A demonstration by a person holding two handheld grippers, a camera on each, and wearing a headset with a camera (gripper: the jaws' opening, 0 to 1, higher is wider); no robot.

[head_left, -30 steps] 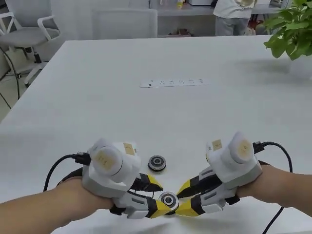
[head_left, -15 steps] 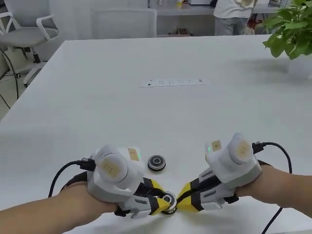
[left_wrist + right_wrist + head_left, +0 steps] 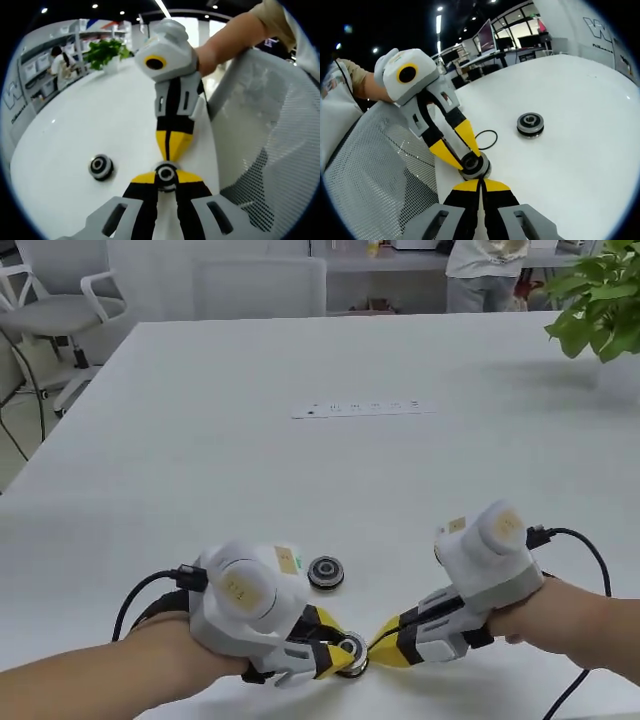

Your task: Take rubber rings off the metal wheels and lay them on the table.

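Head view: second wheel (image 3: pixel 325 572), power strip (image 3: pixel 363 409), plant (image 3: pixel 600 310).

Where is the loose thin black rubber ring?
In right gripper view, the ring lies flat on the white table, beside the left tongs gripping a metal wheel.

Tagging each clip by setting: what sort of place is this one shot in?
Likely an office or lab workroom: a large white table with a flush socket strip, a swivel office chair beside it, and a potted plant.
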